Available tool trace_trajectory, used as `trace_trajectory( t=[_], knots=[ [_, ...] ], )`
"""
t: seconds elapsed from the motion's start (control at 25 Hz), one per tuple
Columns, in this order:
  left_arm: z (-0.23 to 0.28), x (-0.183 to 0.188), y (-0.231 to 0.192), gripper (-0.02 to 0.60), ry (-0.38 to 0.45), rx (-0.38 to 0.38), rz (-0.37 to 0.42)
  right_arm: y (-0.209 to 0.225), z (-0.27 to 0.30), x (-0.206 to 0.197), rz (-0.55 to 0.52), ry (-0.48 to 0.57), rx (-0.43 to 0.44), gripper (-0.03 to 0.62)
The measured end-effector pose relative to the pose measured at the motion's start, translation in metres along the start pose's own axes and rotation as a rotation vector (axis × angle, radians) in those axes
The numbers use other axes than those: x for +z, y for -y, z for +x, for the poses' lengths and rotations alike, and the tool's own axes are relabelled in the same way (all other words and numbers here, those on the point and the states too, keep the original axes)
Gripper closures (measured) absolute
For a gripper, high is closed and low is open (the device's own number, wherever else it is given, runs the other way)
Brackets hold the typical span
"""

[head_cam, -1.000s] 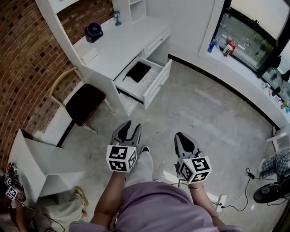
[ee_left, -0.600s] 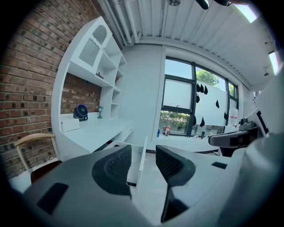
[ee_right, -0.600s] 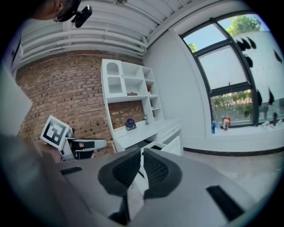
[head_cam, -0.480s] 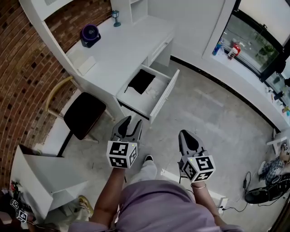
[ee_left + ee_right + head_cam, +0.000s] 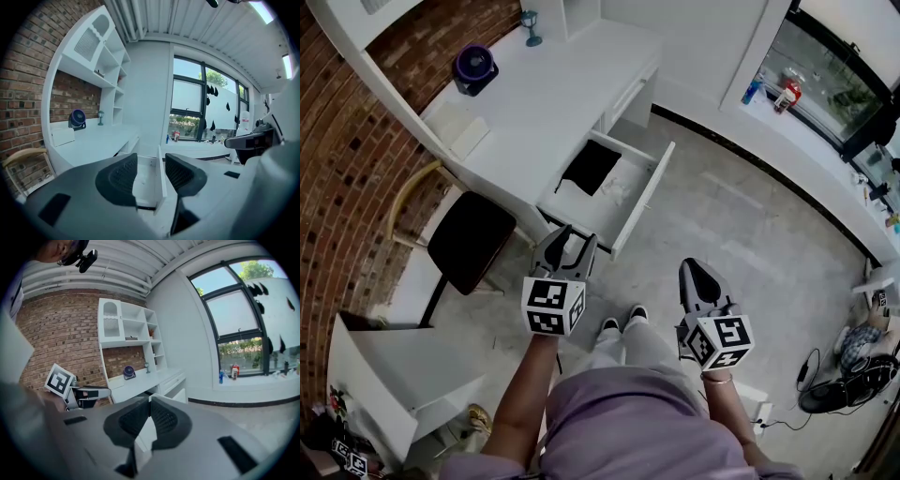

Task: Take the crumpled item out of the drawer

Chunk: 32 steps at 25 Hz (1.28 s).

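Observation:
The white desk's drawer (image 5: 645, 199) stands pulled open. A black crumpled item (image 5: 591, 166) lies at its back, with a pale crumpled bit (image 5: 616, 188) beside it. My left gripper (image 5: 571, 236) hovers just in front of the drawer's near left corner, and its jaws are opening with nothing between them. In the left gripper view the drawer's front panel (image 5: 160, 173) shows through the left gripper (image 5: 151, 158). My right gripper (image 5: 692, 269) hangs over the floor to the right of the drawer, shut and empty; its tips meet in the right gripper view (image 5: 149, 401).
A chair with a black seat (image 5: 472, 241) stands left of the drawer. A purple fan (image 5: 474, 64) sits on the desk (image 5: 534, 103). Bottles (image 5: 786, 94) line the window sill. A floor fan (image 5: 823, 395) and cables lie at the lower right.
The person has stepped toward the desk, so both grippers are now closer to the open drawer. The left gripper's jaws have parted wider.

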<state>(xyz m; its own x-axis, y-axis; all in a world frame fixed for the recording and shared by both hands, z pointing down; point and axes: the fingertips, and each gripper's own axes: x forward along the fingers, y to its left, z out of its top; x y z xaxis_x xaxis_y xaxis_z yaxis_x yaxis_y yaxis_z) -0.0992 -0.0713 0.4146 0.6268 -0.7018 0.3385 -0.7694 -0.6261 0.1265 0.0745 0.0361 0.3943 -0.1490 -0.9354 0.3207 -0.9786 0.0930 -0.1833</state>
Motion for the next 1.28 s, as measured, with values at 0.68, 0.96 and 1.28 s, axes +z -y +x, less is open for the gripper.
trace_trajectory(
  t=[0.68,0.96,1.28],
  knots=[
    [0.107,0.005,-0.018,0.379,-0.080,0.042,0.006,0.050,0.106,0.048,-0.011,0.029,0.126,0.579],
    [0.153,-0.017,-0.026,0.371,-0.170,0.020,0.005,0.065,0.139,0.046,-0.019,-0.022,0.143,0.579],
    [0.201,-0.050,-0.029,0.351,-0.283,-0.018,0.034,0.087,0.158,0.042,-0.004,-0.048,0.111,0.579]
  ],
)
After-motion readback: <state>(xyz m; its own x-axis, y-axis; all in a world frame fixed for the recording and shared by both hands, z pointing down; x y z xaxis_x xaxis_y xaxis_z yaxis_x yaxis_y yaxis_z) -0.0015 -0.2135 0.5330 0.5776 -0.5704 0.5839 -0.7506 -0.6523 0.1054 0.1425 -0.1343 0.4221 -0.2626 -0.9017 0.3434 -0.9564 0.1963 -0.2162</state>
